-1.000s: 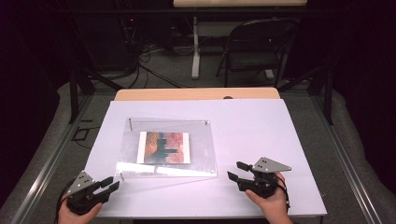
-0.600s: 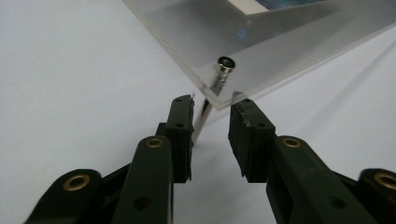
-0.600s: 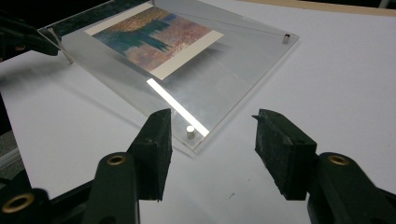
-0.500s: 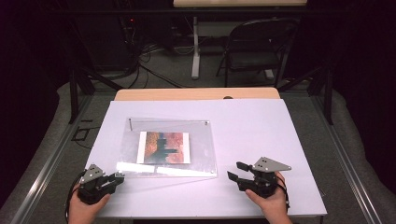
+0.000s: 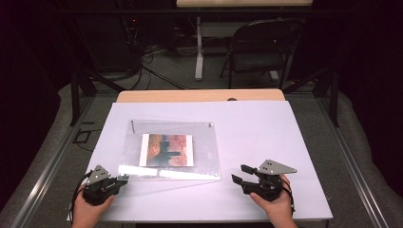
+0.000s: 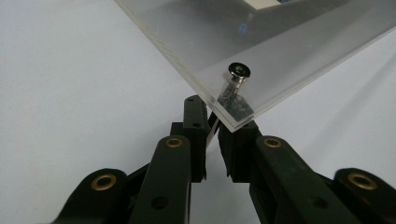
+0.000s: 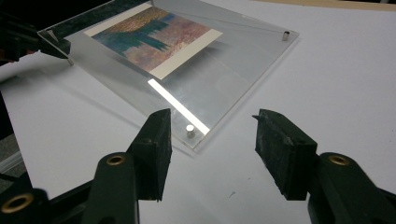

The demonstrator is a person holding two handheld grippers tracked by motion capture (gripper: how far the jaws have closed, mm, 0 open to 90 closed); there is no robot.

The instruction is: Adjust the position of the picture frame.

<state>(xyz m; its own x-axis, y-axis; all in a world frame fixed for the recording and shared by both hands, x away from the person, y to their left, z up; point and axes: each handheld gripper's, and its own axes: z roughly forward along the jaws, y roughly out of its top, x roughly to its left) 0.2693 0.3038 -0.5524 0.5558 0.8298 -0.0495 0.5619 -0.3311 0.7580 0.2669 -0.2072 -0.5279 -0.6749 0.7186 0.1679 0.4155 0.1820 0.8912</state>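
Clear acrylic picture frame [image 5: 171, 151] lies flat; my left gripper [image 6: 212, 128], just closing, pinches its screw-post corner to lift, right gripper [image 7: 212, 140] gapes empty nearby.

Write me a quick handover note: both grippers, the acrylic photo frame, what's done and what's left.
Left gripper: jaws have just been closing on the near left corner of the acrylic photo frame, right below that corner's screw; the pads look to be on the edge.
Right gripper: jaws open, holding nothing, short of the frame's near right corner.
Frame: flat on the white table, photo inside, corner screws in place.
Done: left corner gripped.
Left: probably grip the right corner, then lift or open the frame.
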